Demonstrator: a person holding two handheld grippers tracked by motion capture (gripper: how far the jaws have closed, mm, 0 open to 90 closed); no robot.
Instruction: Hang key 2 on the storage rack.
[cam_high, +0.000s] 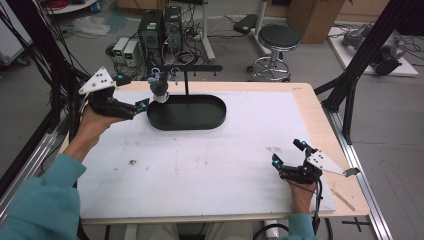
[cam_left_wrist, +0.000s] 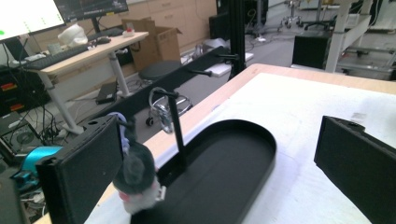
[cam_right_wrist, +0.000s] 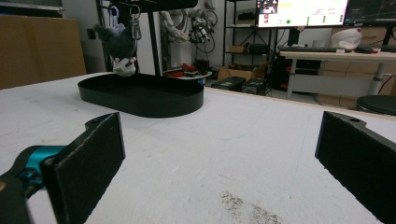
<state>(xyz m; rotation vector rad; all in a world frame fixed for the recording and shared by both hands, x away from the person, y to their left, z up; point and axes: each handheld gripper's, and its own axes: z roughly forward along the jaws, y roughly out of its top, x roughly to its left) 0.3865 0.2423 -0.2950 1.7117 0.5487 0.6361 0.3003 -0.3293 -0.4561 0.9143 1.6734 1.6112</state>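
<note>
- At the far left of the white table mat (cam_high: 210, 165), the left gripper (cam_high: 141, 105) is held level, just beside the left end of the black oval tray (cam_high: 210, 117); its jaws stand wide apart with nothing between them
- Seen along the left gripper (cam_left_wrist: 215, 172) in its own view, the plush keychain (cam_left_wrist: 135, 179) hangs just off the inner face of the left-hand jaw, very close to it; whether it touches cannot be told
- From above, the plush keychain (cam_high: 160, 89), a small dark soft toy with a pale face, hangs over the tray's left end from the black stand (cam_high: 187, 75) that rises at the tray's far rim
- A metal clip (cam_left_wrist: 161, 114) hangs from the stand's crossbar beside the upright post
- Near the right front of the mat, the right gripper (cam_high: 286, 156) rests low, well apart from the tray, jaws wide and empty
- Along the right gripper (cam_right_wrist: 219, 158) in its own view, the tray (cam_right_wrist: 140, 98) lies farther off across the mat, with the plush keychain (cam_right_wrist: 120, 49) hanging above its left part
- A faint dark smudge (cam_right_wrist: 247, 207) marks the mat between the right jaws
</note>
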